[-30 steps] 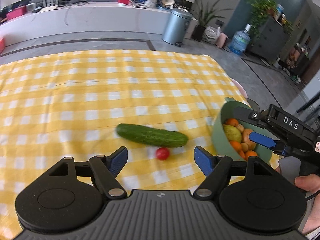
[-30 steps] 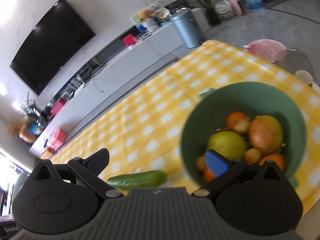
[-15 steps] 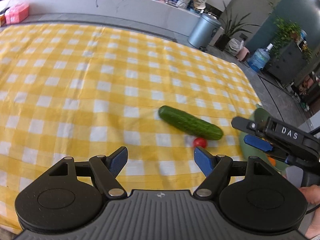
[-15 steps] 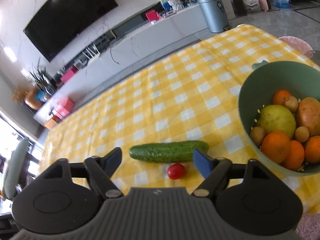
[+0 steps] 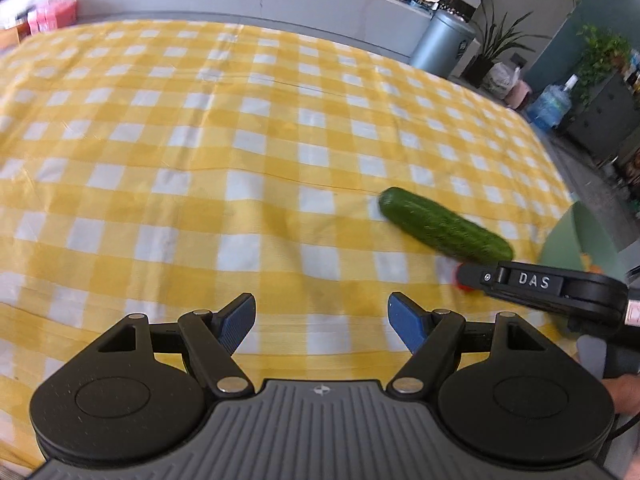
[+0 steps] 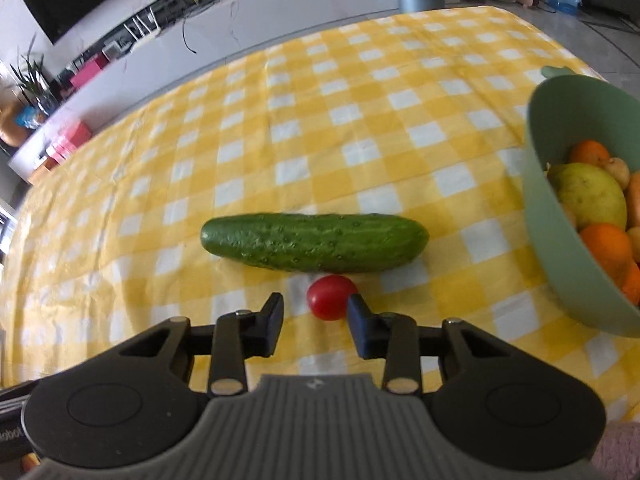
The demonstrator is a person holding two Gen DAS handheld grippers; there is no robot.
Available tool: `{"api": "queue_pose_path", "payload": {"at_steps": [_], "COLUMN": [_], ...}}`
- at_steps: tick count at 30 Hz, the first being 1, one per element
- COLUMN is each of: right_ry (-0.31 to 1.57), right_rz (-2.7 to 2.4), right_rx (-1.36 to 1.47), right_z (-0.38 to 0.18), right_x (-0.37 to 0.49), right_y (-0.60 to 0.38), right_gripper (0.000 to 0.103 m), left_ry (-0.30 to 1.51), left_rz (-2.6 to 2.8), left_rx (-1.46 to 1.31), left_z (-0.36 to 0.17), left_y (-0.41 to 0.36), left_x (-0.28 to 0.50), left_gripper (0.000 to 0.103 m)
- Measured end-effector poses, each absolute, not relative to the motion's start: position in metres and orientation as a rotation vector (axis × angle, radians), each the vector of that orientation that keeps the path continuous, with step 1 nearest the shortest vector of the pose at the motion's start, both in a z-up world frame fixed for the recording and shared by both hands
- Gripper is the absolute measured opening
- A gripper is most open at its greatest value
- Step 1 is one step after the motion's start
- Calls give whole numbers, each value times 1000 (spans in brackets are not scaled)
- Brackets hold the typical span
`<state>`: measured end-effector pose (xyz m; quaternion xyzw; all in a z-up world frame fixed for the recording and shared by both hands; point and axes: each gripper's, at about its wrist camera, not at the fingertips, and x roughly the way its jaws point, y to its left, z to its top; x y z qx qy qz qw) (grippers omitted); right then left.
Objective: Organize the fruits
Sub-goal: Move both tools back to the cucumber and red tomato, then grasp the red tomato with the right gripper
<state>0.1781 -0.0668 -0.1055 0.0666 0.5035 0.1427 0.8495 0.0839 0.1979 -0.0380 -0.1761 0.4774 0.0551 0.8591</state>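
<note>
Small red cherry tomato (image 6: 331, 297) sits at 12 o'clock between the half-open right tool (image 6: 316, 314) fingers; left tool (image 5: 321, 317) gapes wide, its view barely showing it.

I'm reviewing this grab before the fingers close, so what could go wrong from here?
1. The cherry tomato sits toward the right finger rather than centred in the open right gripper; closing may nudge the round fruit so it rolls away.
2. The cucumber lies just beyond the tomato, so pushing forward could bump it.
3. The green bowl is already well filled with fruit, so a dropped tomato might bounce out.
</note>
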Motion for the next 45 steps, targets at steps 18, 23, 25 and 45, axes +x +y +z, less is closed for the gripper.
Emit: {"api": "queue_pose_path", "payload": {"at_steps": [18, 23, 25, 45], "right_ry": [1025, 1027, 1028, 986], "right_rz": [238, 254, 254, 271], "right_rx": [26, 29, 42, 81], "right_z": [-121, -120, -120, -98], "right_x": [187, 185, 185, 173], "right_y": [-56, -60, -64, -105], "right_gripper": [26, 25, 25, 25], "left_ry": [1028, 1029, 1028, 862], "left_rz": [110, 99, 89, -208], "left_rx": [-371, -357, -340, 220], "left_z": [-45, -46, -47, -43], "left_y": [201, 196, 194, 106], "left_x": [83, 84, 85, 101], "left_gripper": [88, 88, 88, 87]}}
